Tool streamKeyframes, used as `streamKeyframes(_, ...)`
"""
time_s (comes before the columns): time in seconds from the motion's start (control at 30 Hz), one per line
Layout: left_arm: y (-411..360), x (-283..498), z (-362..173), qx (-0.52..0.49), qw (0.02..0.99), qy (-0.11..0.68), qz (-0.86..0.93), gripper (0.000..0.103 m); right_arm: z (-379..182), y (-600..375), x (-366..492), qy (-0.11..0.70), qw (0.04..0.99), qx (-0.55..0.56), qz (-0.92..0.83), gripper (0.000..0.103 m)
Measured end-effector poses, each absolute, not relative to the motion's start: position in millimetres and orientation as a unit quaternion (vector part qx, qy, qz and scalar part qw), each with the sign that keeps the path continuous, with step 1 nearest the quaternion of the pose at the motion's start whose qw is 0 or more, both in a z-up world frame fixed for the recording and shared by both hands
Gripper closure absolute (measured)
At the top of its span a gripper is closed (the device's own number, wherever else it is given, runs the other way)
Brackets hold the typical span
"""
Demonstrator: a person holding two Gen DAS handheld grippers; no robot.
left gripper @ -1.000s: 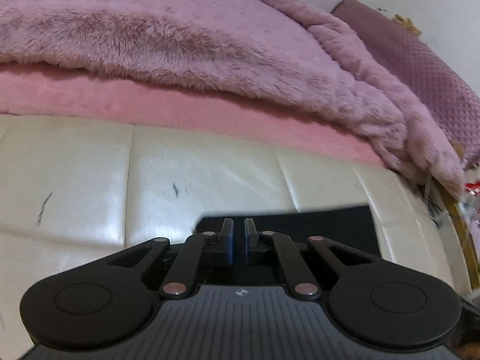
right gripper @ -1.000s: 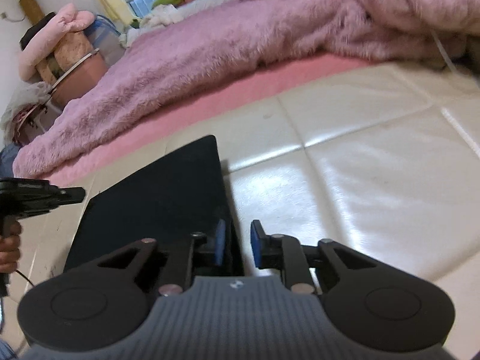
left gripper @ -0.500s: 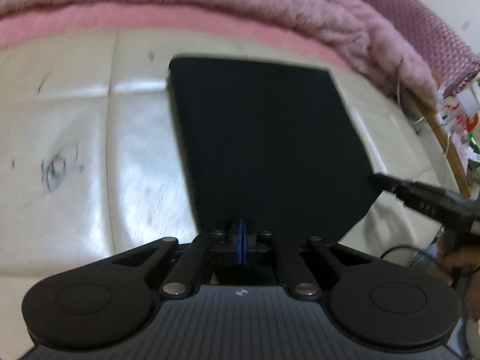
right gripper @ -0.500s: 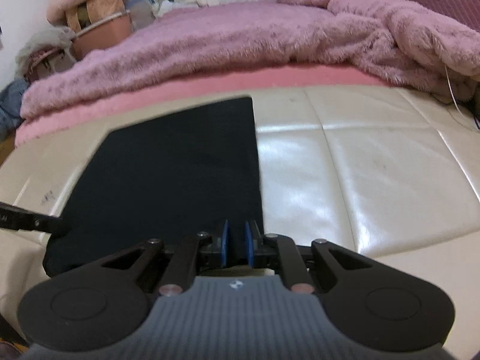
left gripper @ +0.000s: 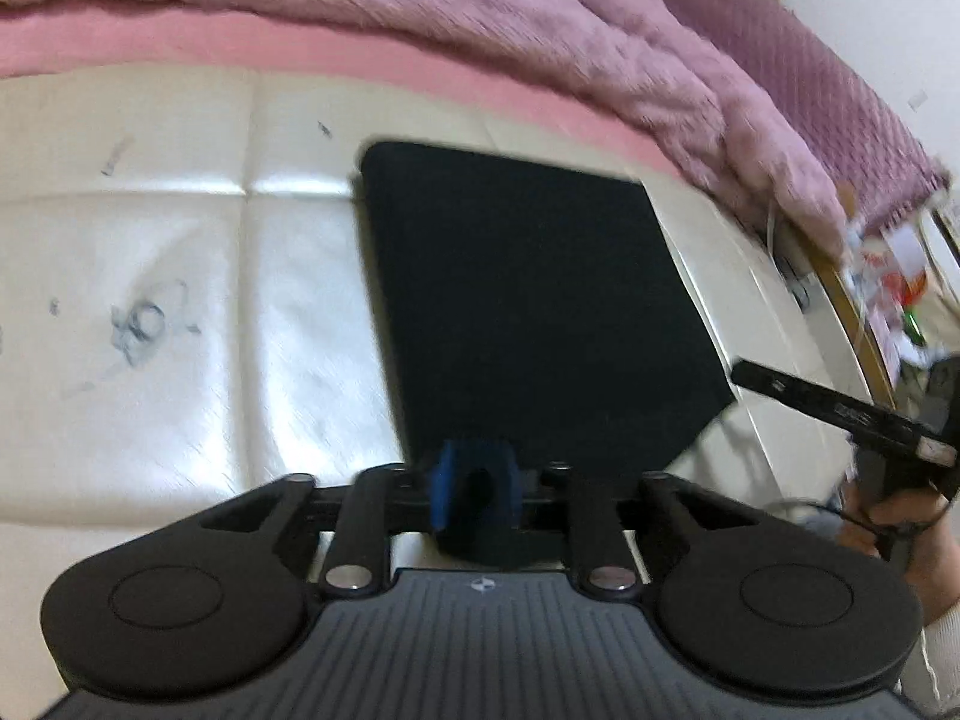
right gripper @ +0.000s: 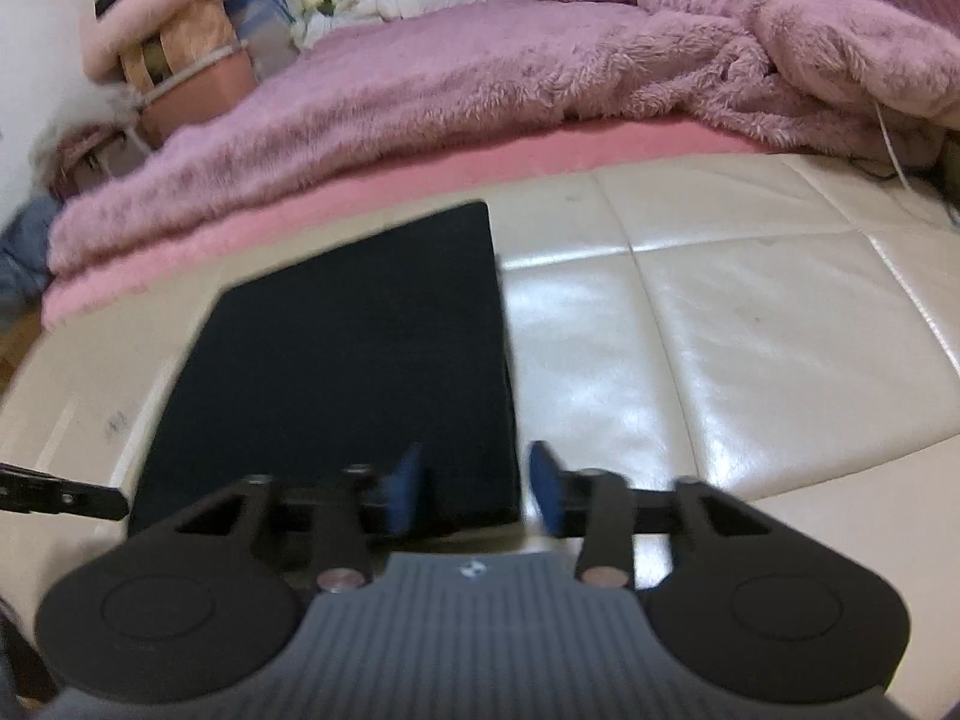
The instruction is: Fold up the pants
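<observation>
Where pants (right gripper: 354, 360) end, bare cushion (right gripper: 750, 360).

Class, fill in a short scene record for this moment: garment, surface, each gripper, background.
garment: black pants, folded into a flat rectangle
surface: cream padded cushion
left gripper: jaws just opening, nothing pinched, at near edge of pants
right gripper: jaws just opening, apart, astride the near right corner
background: fluffy purple blanket over pink sheet
</observation>
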State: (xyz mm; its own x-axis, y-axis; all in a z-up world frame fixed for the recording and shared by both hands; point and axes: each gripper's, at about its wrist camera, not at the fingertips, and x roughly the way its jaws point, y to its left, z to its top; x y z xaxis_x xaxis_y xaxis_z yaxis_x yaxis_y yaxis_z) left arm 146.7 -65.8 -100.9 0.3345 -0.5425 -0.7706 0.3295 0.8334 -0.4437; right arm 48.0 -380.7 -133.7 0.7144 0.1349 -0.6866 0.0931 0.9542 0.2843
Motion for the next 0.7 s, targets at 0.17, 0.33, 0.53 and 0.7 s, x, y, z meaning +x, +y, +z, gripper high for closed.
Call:
streamKeyframes(0.17,-50.1,172.9,-107.0,-0.203,0.815,0.479,-0.254,0.048,-135.5,-415.0,69.5,0.375,0.887,0.267,0.039,0.056)
streamKeyframes(0.33,-52.5,198.6,-136.3,-0.264,0.790,0.498,-0.241,0.043,-155.6,-431.2,101.8,0.398,0.855,0.328,0.059,0.052)
streamKeyframes(0.53,-54.3,215.9,-158.6,-0.306,0.768,0.508,-0.241,0.043,-183.1,-449.0,127.1,0.414,0.817,0.396,0.070,0.052)
streamKeyframes(0.7,-54.6,226.7,-166.8,-0.317,0.757,0.511,-0.253,0.043,-194.6,-455.8,138.5,0.414,0.798,0.428,0.097,0.051)
